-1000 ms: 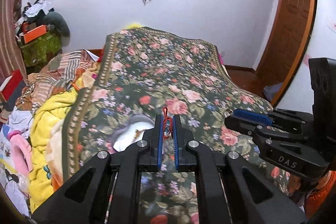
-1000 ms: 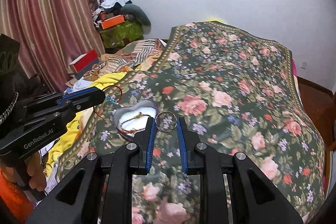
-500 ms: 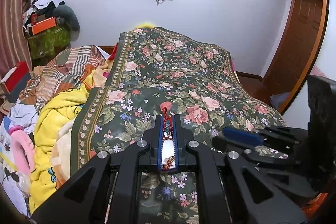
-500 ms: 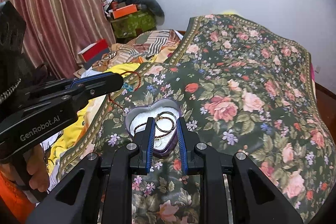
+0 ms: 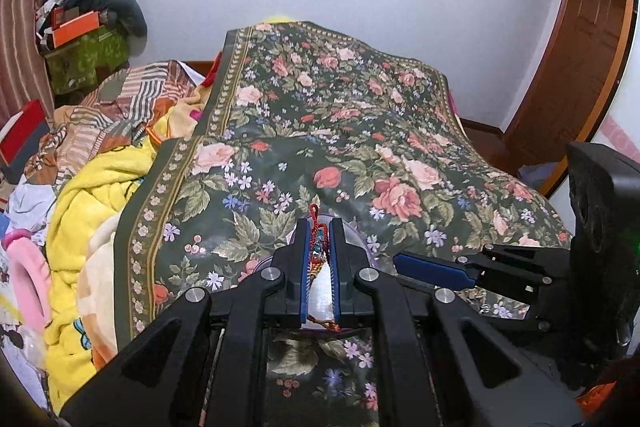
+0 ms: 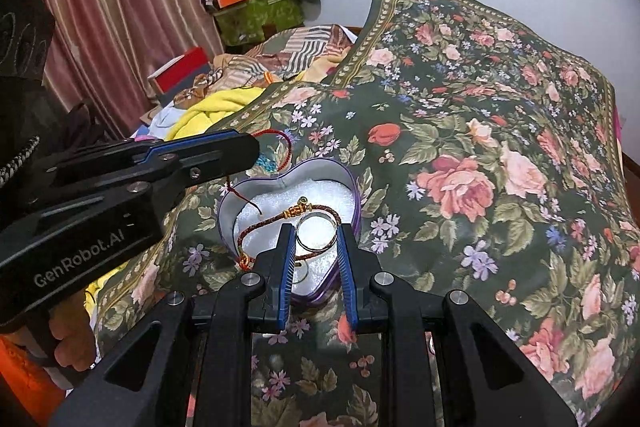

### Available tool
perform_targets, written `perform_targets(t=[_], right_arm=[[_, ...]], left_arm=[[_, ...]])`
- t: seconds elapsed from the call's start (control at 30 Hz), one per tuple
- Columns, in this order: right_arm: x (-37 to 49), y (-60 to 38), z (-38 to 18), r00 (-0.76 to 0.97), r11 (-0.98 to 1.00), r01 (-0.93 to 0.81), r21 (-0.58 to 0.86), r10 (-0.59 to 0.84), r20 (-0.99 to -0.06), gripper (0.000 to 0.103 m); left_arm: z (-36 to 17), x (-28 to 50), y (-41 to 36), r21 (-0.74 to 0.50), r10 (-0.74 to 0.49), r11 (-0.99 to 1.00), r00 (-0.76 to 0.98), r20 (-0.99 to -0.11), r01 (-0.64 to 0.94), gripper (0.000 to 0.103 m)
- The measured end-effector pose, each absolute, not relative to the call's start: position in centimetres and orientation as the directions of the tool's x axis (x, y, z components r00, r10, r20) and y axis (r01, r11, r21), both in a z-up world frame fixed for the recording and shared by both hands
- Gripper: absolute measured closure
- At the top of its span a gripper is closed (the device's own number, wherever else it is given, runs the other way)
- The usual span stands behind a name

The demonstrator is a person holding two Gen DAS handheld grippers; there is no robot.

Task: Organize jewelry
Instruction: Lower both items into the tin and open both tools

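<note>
A purple heart-shaped tin (image 6: 357, 187) with white padding sits on the floral bedspread (image 6: 460, 131). A braided brown bracelet with gold beads (image 6: 280, 217) lies inside it. My right gripper (image 6: 316, 233) is shut on a silver ring (image 6: 316, 235), held just over the tin's near side. My left gripper (image 5: 320, 227) is shut on a red cord bracelet (image 5: 316, 247) with blue beads, directly above the tin (image 5: 370, 247). In the right wrist view the left gripper (image 6: 252, 151) hangs over the tin's left lobe, the red cord bracelet (image 6: 280, 147) dangling into it.
Rumpled yellow and striped blankets (image 5: 92, 195) lie left of the bedspread. A red box (image 6: 182, 69) and a cluttered green chest (image 6: 256, 15) stand by the curtain. A wooden door (image 5: 576, 59) is at the right. A hand (image 6: 72, 343) grips the left tool.
Both grippers have dropped and moved forward over the heart tin, each still holding its piece. The red cord now hangs into the tin, and the ring sits just above its padding.
</note>
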State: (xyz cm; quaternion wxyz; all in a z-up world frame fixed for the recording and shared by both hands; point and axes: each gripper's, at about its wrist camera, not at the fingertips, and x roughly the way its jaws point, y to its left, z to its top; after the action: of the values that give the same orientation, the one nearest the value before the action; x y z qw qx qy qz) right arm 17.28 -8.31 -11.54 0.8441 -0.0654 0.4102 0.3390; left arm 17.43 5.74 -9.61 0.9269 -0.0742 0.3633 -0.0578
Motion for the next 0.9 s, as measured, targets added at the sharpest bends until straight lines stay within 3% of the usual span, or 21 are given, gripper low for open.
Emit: perform_targets(t=[0.6,0.73,0.83,0.9], right_arm=[[17.3,-6.9,-12.5,0.426,0.743,-0.661,0.108,0.489,-0.761,0.083],[17.2,-7.0,-12.3,0.427,0.744,-0.66,0.107,0.488,-0.762,0.077],[17.0,-7.3,-11.9,0.444,0.751,-0.653,0.094,0.481,-0.756,0.068],[16.8,-7.4,-11.6,0.455,0.753,-0.652,0.087,0.48,-0.75,0.068]], left_arm=[[-11.7,18.6,7.1,-0.217,-0.175,0.976,0.693,-0.7,0.028,0.096],[-11.7,18.6,7.4,-0.218,-0.166,0.976,0.688,-0.706,0.011,0.095],[-11.6,18.3,7.6,-0.215,-0.155,0.977,0.69,-0.707,-0.001,0.091],[-11.4,18.0,7.7,-0.208,-0.144,0.978,0.695,-0.704,-0.008,0.083]])
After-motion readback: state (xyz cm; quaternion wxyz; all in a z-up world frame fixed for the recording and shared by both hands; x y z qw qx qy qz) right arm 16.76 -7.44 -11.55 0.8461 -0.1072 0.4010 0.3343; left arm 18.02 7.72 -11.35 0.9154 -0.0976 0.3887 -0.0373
